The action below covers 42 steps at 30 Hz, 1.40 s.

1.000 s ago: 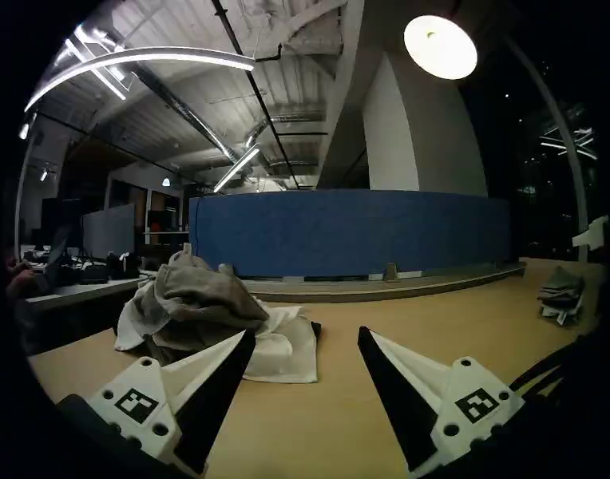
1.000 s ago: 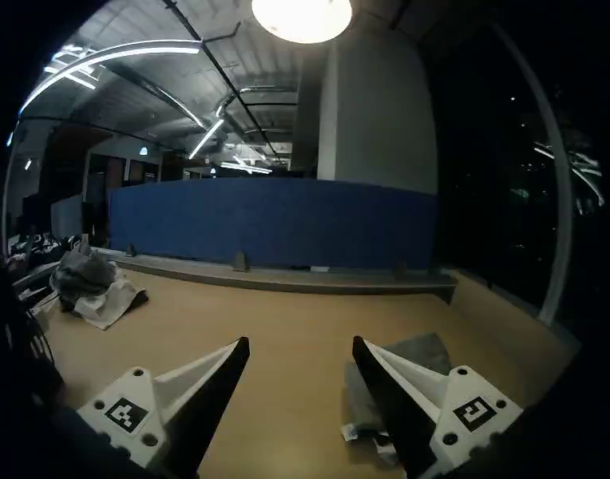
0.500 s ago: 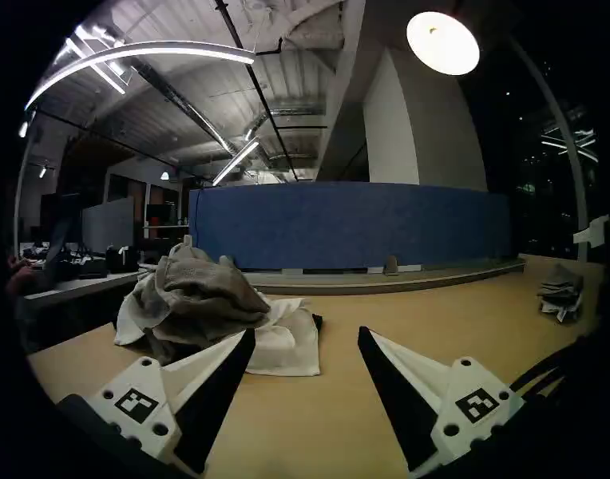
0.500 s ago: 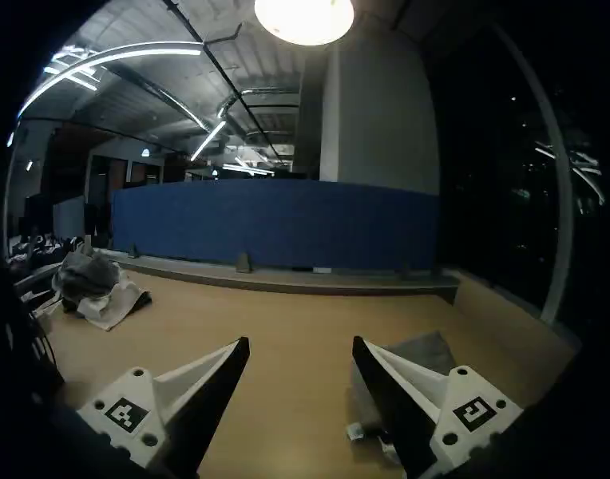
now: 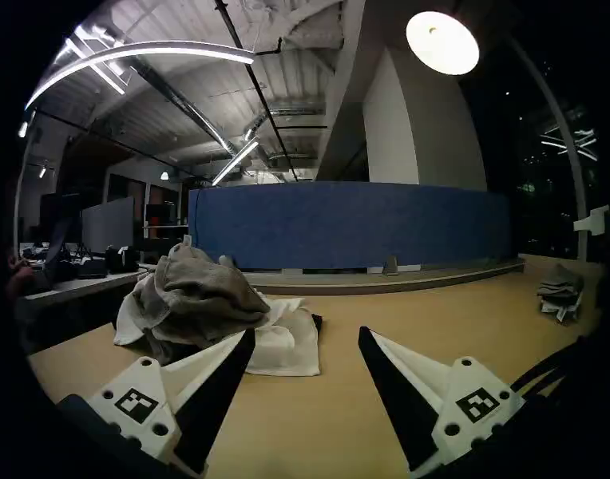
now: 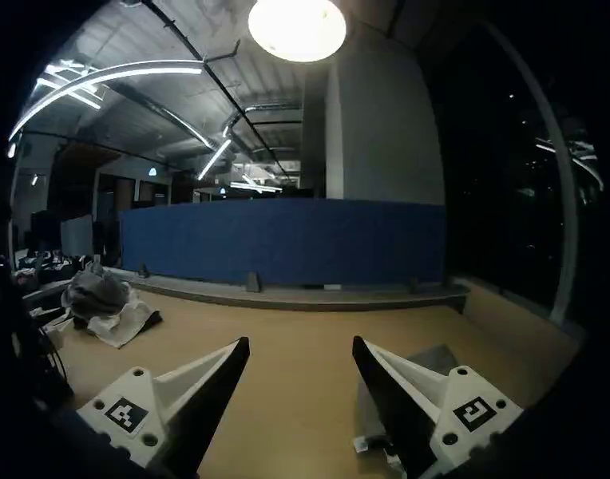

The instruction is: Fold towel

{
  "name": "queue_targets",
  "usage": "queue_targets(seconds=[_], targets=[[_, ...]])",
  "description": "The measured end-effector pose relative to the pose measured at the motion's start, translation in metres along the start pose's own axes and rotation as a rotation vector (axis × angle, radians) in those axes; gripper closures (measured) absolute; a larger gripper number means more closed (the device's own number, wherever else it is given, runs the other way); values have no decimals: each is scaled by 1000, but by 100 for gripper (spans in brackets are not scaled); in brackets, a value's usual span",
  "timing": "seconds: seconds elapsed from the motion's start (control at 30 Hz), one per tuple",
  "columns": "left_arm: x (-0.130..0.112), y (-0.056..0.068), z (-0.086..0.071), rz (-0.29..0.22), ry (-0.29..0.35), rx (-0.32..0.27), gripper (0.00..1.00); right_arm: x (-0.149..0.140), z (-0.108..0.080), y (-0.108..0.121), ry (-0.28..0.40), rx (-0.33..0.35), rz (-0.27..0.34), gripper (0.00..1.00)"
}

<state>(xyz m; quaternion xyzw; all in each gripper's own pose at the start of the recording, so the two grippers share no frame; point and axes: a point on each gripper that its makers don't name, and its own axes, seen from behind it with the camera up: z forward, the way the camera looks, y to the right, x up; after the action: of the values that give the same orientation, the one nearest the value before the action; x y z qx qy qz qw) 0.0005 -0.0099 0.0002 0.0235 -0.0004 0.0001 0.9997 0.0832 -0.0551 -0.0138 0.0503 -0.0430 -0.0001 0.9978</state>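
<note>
Left gripper: left gripper (image 5: 305, 330) hovers low over the light wooden table (image 5: 449, 319), white fingers spread wide, nothing between them.
Right gripper: right gripper (image 6: 300, 340) is just as wide open and empty, also low over the tabletop.
Towel heap: crumpled heap of grey and white towels (image 5: 205, 315) sits just beyond the left gripper's left-hand finger, a white corner spilling flat toward the middle. From the right gripper view it lies well off, at the table's left end.
Folded towel: small folded grey towel stack (image 5: 560, 289) rests near the table's right end, well apart from the heap.
Flat cloth: flat grey cloth (image 6: 429, 359) lies partly behind the right gripper's right-hand finger; whether they touch, I cannot tell.
Table edges: far edge meets a raised ledge under the long blue fabric partition (image 5: 345, 223); the left edge drops away just beside the heap.
Open room: broad bare wood between heap and stack, straight ahead of both grippers.
</note>
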Motion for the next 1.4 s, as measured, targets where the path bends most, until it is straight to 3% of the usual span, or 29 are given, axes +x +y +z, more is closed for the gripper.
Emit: queue_targets(seconds=[0.6, 0.97, 1.4], targets=[[0, 1, 0, -1, 0, 0, 4, -16, -4, 67, 71, -70, 117, 0], [0, 1, 0, 0, 0, 0, 4, -48, -1, 76, 73, -82, 109, 0], [0, 0, 0, 0, 0, 0, 4, -62, 9, 75, 91, -68, 114, 0]])
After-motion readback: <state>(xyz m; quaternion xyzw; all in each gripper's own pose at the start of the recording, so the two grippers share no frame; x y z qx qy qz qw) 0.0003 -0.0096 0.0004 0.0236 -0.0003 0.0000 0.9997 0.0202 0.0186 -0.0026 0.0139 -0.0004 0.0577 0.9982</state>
